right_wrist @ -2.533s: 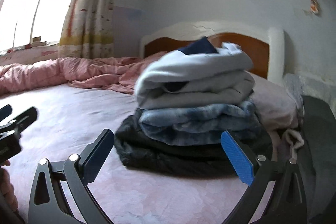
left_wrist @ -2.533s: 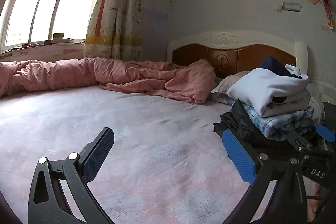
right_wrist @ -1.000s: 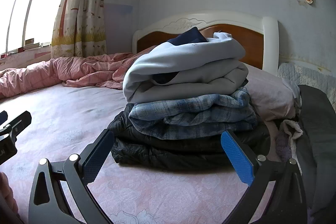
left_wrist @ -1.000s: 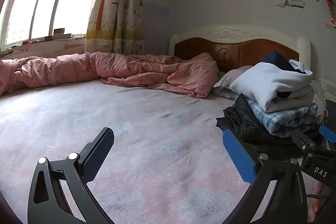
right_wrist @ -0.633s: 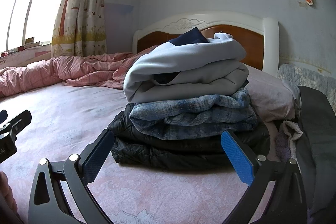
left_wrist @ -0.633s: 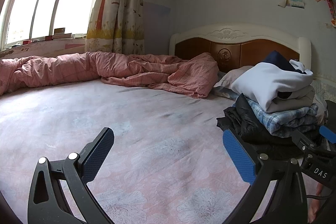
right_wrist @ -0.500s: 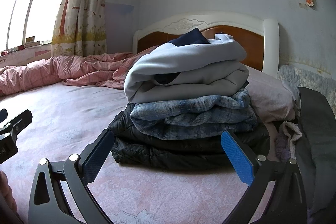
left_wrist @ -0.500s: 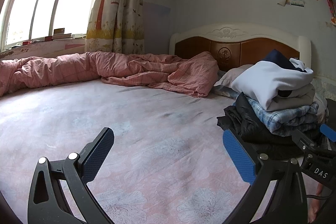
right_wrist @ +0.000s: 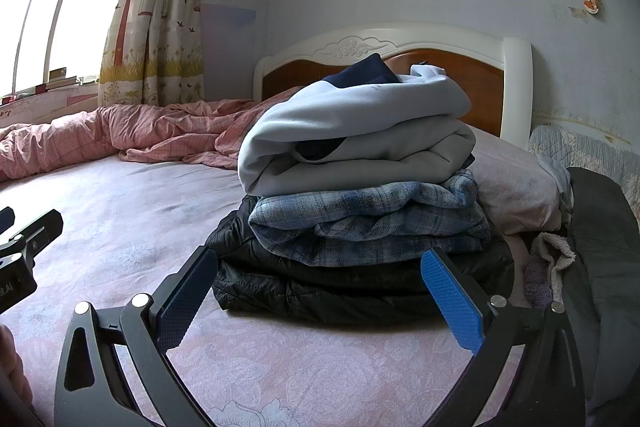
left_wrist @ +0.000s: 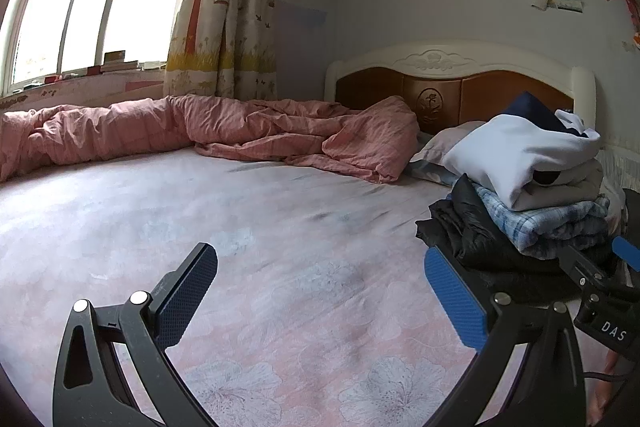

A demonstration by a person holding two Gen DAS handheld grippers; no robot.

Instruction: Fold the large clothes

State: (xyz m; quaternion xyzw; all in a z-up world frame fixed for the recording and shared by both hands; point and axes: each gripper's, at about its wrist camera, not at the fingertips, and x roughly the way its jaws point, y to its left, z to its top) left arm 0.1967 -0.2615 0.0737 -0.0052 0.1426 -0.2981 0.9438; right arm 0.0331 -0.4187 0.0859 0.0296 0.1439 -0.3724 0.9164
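Note:
A stack of folded clothes (right_wrist: 360, 187) rests on the bed near the headboard: a black padded jacket (right_wrist: 320, 283) at the bottom, a blue plaid garment (right_wrist: 368, 223) over it, a pale grey-blue sweatshirt (right_wrist: 352, 139) on top. In the left wrist view the same stack (left_wrist: 532, 187) sits at the right. My right gripper (right_wrist: 320, 291) hovers open just in front of the stack, holding nothing. My left gripper (left_wrist: 320, 291) is open over bare pink floral sheet (left_wrist: 280, 267), left of the stack. The right gripper's tip (left_wrist: 600, 279) shows at that view's right edge.
A crumpled pink quilt (left_wrist: 200, 135) lies along the far side of the bed under the window. A pillow (right_wrist: 516, 187) sits behind the stack by the wooden headboard (right_wrist: 440, 67). A dark garment (right_wrist: 600, 247) and a fleecy item (right_wrist: 548, 259) lie at the right.
Over 2.5 s both views tipped slightly downward-back and steadied; the right gripper drew back a little from the stack. In the last second almost nothing moved.

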